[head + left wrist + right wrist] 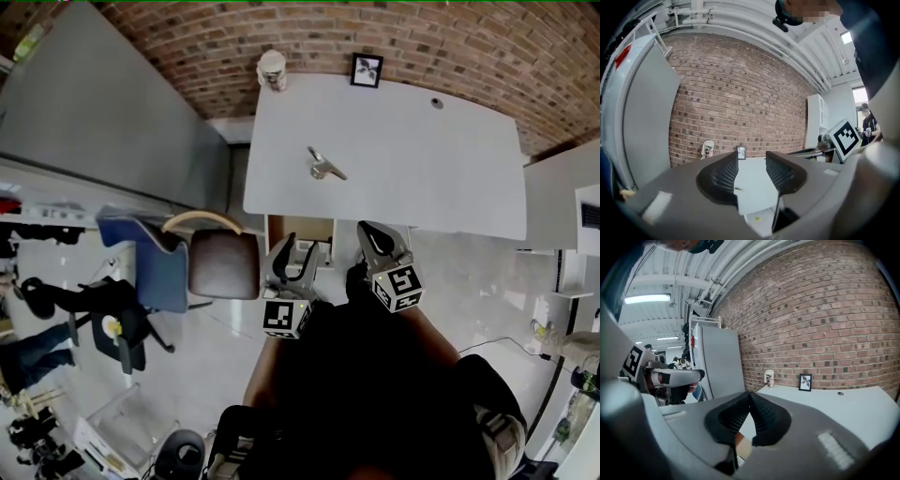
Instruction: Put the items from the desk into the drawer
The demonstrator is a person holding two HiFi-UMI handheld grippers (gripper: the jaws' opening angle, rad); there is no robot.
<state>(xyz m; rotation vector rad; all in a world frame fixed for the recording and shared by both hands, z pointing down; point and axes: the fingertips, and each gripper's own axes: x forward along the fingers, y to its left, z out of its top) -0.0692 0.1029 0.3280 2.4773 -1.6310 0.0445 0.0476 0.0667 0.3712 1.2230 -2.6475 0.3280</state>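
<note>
A white desk [422, 178] stands against a brick wall. On it lie a small silver metal item [323, 169], a paper cup [272, 70] and a little picture frame [367, 70] at the far edge. Under the desk's near edge a drawer [302, 228] stands open, showing a brown inside. My left gripper [293, 253] hovers just in front of the drawer; its jaws are open and empty in the left gripper view [752, 157]. My right gripper [367, 232] is beside it, near the desk edge, and its jaws [750, 395] meet at the tips with nothing between them.
A chair with a brown seat [225, 264] and a blue chair [150, 267] stand left of the drawer. A tall grey cabinet [103, 103] fills the left side. A white cabinet [562, 197] is at the right. People stand at the far left [37, 328].
</note>
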